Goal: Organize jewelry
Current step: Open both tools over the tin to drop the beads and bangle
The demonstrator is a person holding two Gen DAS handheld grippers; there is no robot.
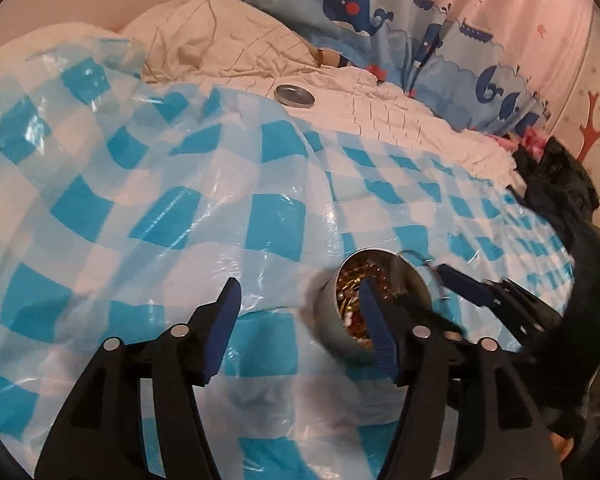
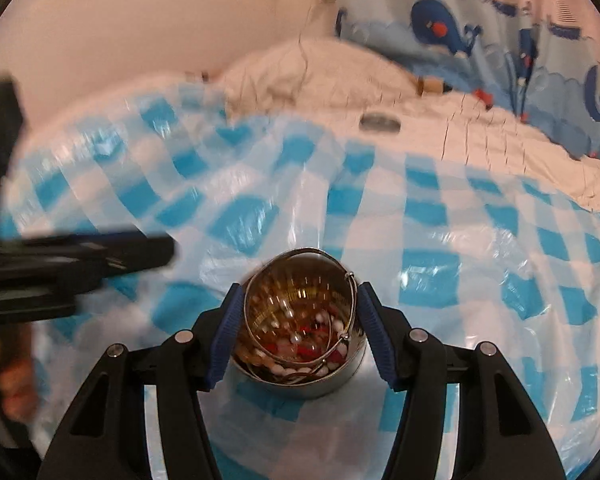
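Surface: bed (image 1: 400, 108) with white quilted bedding, a blue-and-white checked plastic sheet (image 1: 260, 220) spread loosely over it — crinkled, slick-looking, soft underneath.
Background: whale-print pillow (image 1: 356, 4) at the wall, dark garment (image 1: 556, 184) at the right edge.
Task item: round metal tin (image 2: 300, 320), no lid on, packed with beads and gold-toned chain, a thin wire hoop lying across its mouth.
Lid: flat round metal lid (image 1: 295, 96) lies well apart on the white bedding, far side.
Right gripper (image 2: 300, 324): clamped on the tin, one blue pad on each side of the wall; tin tilts toward the camera.
Left gripper (image 1: 300, 328): fingers apart, nothing between them — only checked sheet shows in the gap. Its right finger overlaps the tin in the left wrist view; cannot tell if it touches.
Blur: both views smear around the tin, so fine detail of the contents is unreadable.
Risk 1: tin is open and tilted, so a further tip or a jolt would likely spill beads onto the sheet, where they'd roll into the folds.
Risk 2: smooth round wall held by two pads only; could rotate or slip out.
Risk 3: the wire hoop may snag a finger and drag chains out.
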